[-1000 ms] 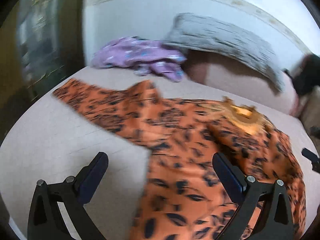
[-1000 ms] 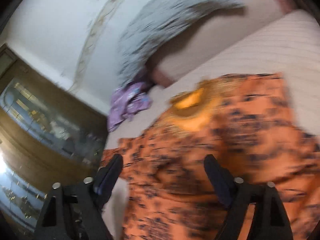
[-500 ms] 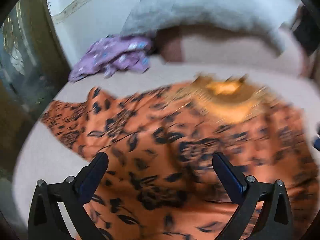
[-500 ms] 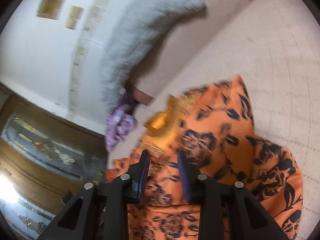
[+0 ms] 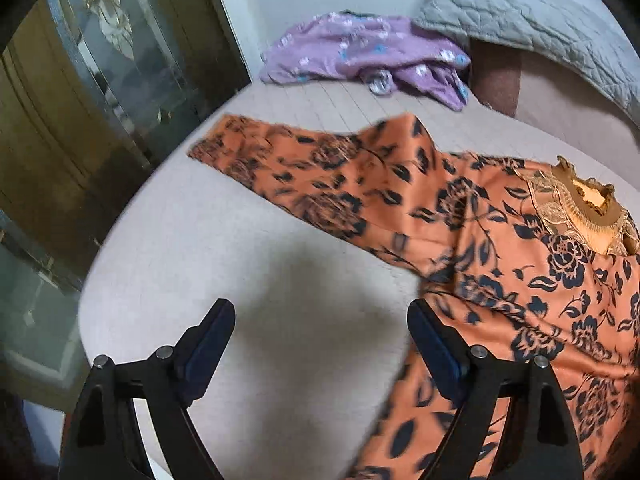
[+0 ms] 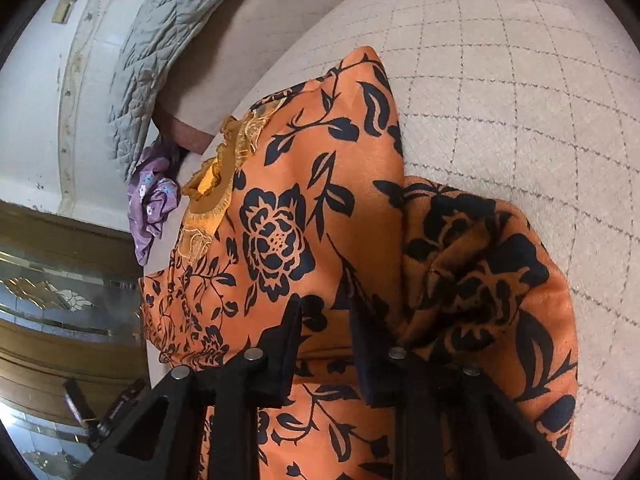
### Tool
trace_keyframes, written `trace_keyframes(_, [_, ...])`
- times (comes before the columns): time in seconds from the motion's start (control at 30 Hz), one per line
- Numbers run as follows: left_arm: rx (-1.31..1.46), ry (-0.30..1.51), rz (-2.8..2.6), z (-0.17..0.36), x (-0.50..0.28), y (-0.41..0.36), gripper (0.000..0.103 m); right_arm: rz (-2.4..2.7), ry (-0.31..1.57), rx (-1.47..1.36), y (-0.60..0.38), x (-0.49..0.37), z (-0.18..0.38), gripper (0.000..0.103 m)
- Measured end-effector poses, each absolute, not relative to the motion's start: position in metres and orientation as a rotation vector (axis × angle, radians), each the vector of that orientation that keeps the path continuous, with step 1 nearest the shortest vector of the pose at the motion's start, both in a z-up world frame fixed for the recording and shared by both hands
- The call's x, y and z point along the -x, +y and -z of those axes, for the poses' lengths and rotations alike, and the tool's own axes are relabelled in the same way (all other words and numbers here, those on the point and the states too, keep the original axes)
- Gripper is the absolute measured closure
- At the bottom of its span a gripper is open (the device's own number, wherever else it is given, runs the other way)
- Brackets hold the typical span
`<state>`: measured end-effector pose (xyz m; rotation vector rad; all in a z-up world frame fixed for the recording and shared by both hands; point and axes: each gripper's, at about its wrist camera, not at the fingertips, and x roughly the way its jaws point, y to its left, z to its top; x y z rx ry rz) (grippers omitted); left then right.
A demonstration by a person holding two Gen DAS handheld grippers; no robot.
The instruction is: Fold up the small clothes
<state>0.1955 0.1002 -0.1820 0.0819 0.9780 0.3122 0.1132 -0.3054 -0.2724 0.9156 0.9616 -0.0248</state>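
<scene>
An orange top with black flowers point(image 5: 500, 248) lies on a pale bed, its one sleeve point(image 5: 288, 168) stretched out to the left and its gold collar point(image 5: 588, 204) at the right. My left gripper point(image 5: 320, 340) is open and empty above bare bed, just left of the top's side edge. In the right wrist view the same top point(image 6: 288, 208) fills the middle; my right gripper point(image 6: 324, 320) has its jaws nearly together around a raised fold of the cloth, with the other sleeve point(image 6: 488, 280) bunched at its right.
A purple garment point(image 5: 360, 56) lies crumpled at the head of the bed, next to a grey quilted pillow point(image 5: 532, 20). A glass-fronted wooden cabinet point(image 5: 80, 120) stands close at the left. The bed's checked cover point(image 6: 520, 80) extends to the right.
My right gripper closed from wide open onto the orange cloth. My left gripper swung left from over the top's body to the bed beside it, still open.
</scene>
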Motion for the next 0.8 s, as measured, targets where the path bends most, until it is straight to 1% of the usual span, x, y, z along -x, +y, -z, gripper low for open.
trace_keyframes(0.07, [-0.067,0.964,-0.316,0.176,-0.197,0.115,0.014,0.024,0.958,-0.908,-0.304,-0.11,0.275,0.076])
trace_keyframes(0.13, [0.017,0.979,-0.336,0.173,-0.212,0.148,0.014,0.019,0.954,-0.903,-0.303,-0.107,0.275,0.076])
trace_keyframes(0.37, [0.441,0.994,-0.422,0.186,-0.26,0.256,0.014,0.021,0.953,-0.904,-0.303,-0.105,0.275,0.076])
trace_keyframes(0.43, [0.567,0.976,-0.441,0.196,-0.273,0.277,0.014,0.031,0.951,-0.919,-0.305,-0.104,0.275,0.073])
trace_keyframes(0.57, [0.796,0.93,-0.448,0.22,-0.299,0.307,0.014,0.058,0.947,-0.934,-0.302,-0.107,0.274,0.073])
trace_keyframes(0.67, [0.821,0.931,-0.453,0.235,-0.321,0.311,0.015,0.061,0.947,-0.933,-0.301,-0.11,0.274,0.073])
trace_keyframes(0.7, [0.814,0.93,-0.447,0.239,-0.329,0.311,0.017,0.06,0.948,-0.933,-0.301,-0.11,0.274,0.073])
trace_keyframes(0.77, [0.793,0.943,-0.419,0.247,-0.344,0.311,0.027,0.055,0.948,-0.938,-0.301,-0.11,0.274,0.073])
trace_keyframes(0.8, [0.783,0.963,-0.402,0.254,-0.353,0.31,0.038,0.051,0.947,-0.94,-0.301,-0.11,0.274,0.073])
